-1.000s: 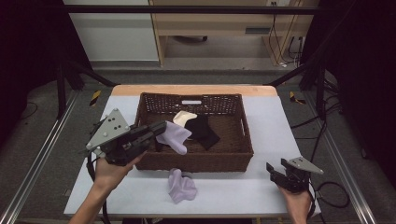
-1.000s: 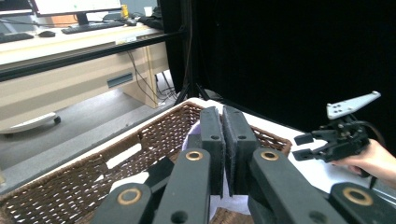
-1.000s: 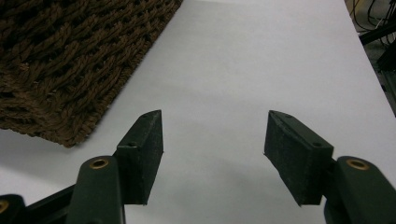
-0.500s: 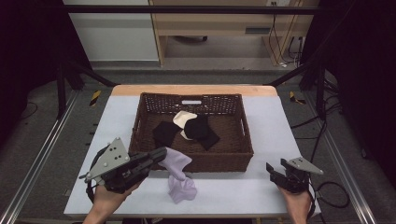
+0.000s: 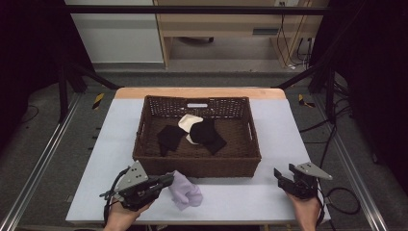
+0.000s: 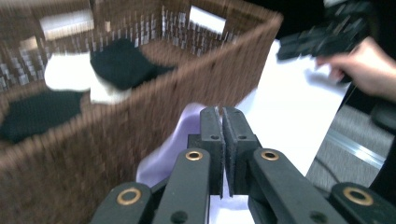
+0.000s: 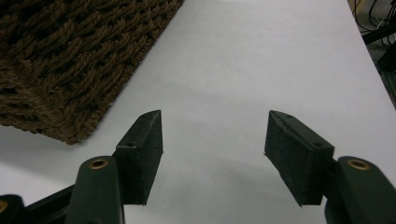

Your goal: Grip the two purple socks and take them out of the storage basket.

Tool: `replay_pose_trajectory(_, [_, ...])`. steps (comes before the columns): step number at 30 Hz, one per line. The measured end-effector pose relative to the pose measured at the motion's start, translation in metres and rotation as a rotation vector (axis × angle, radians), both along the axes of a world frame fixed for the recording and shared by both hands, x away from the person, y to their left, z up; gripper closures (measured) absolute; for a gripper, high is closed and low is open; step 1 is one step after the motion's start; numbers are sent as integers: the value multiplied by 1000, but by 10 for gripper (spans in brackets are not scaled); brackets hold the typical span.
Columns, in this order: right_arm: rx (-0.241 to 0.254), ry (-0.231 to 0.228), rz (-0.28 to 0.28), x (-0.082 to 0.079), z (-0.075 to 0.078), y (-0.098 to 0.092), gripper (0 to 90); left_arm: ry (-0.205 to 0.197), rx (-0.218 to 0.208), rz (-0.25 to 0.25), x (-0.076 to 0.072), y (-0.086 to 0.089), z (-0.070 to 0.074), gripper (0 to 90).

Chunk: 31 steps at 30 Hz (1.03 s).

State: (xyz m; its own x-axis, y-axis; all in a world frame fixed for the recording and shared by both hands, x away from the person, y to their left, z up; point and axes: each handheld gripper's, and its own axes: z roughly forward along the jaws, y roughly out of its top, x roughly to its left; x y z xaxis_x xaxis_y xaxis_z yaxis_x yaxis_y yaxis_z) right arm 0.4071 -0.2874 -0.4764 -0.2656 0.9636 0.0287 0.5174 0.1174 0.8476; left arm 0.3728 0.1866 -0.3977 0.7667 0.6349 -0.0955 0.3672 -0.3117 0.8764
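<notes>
A pale lilac crumpled cloth (image 5: pixel 185 191) lies on the white-topped table (image 5: pixel 240 197), whose far edge is light wood. The dark brown woven wicker basket (image 5: pixel 199 166) shows a tight plaited pattern and holds black fabric pieces (image 5: pixel 208 134) and a cream-white one (image 5: pixel 188 122). The left tool (image 5: pixel 166 180) and the right tool (image 5: pixel 284 175) are black with brass-coloured rivets and grey top plates.

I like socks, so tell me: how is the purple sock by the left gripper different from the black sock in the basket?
The purple sock is pale lilac; the black sock is dark. The purple sock lies bunched on the table in front of the basket, pinched at one end by the shut left gripper; the black sock lies flat inside the basket, with nothing holding it. Both are small soft cloth pieces.
</notes>
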Motion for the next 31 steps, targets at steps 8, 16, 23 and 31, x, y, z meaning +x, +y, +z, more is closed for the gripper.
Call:
replay_pose_trajectory(8, [-7, 7, 0, 1, -1, 1, 366, 72, 78, 50, 18, -4, -37, 851])
replay_pose_trajectory(16, [-15, 6, 4, 0, -2, 3, 352, 58, 77, 127, 18, 11, -42, 519])
replay_pose_trajectory(23, [-18, 2, 5, -1, -2, 3, 343, 26, 38, 204, 17, 38, -39, 393])
replay_pose_trajectory(31, [-7, 4, -11, -2, -1, 1, 320, 11, 62, 272, 15, 63, -42, 375])
